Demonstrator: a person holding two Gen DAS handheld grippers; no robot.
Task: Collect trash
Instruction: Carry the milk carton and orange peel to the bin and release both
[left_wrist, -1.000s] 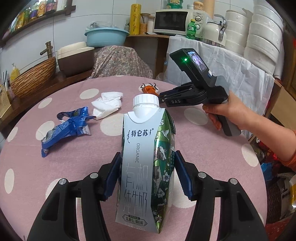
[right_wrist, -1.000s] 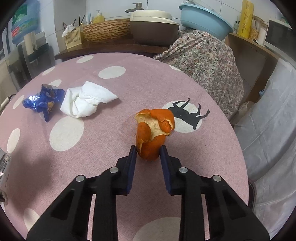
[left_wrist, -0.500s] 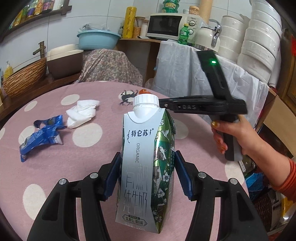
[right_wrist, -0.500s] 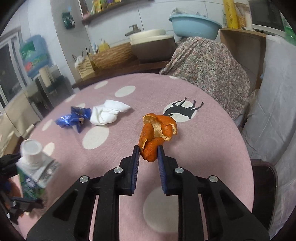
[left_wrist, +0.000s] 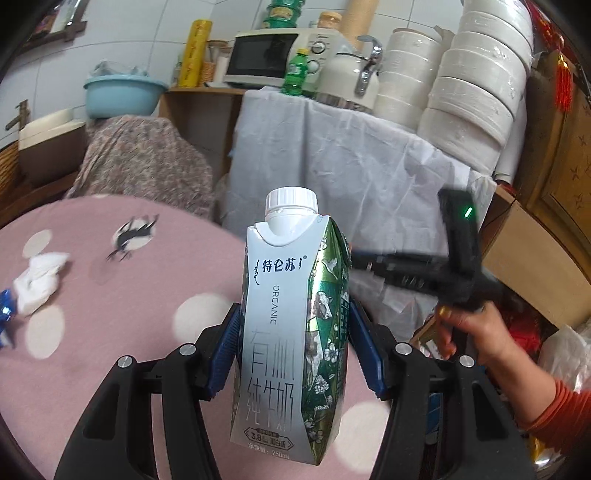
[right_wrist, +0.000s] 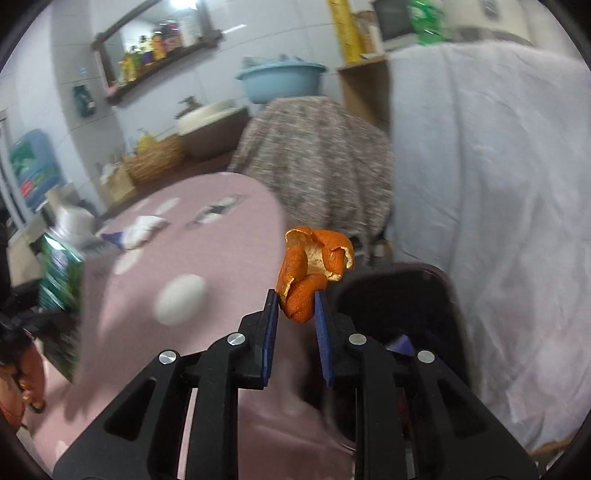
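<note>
The milk carton (left_wrist: 288, 332) stands upright between the blue pads of the left tongs (left_wrist: 291, 350), gripped at both sides and held above the pink dotted tabletop (left_wrist: 110, 314); its white cap and printed front face are sharp, while its base is partly cut by the tongs' black arms; in the right wrist view the same carton (right_wrist: 61, 273) shows only as a green blur at the left edge, its lower part lost behind the tabletop's rim. The orange peel (right_wrist: 310, 269) is pinched at its lower end between the pads of the right tongs (right_wrist: 295, 314), which are drawn narrow on it; the curled upper part stands free above the pads, off the tabletop's edge; just beyond it sits a dark bin (right_wrist: 399, 306), whose opening is largely hidden by the tongs and smeared by motion, so its contents cannot be made out. On the tabletop a crumpled white tissue (left_wrist: 38, 280) lies near the left edge; touching it, a blue wrapper (left_wrist: 5, 314) is mostly cut off by the frame. The right tongs (left_wrist: 369, 264) appear from the left wrist view as a blurred black shape past the carton; the peel cannot be seen there; the right hand (left_wrist: 476, 332) holds the grip beneath.
</note>
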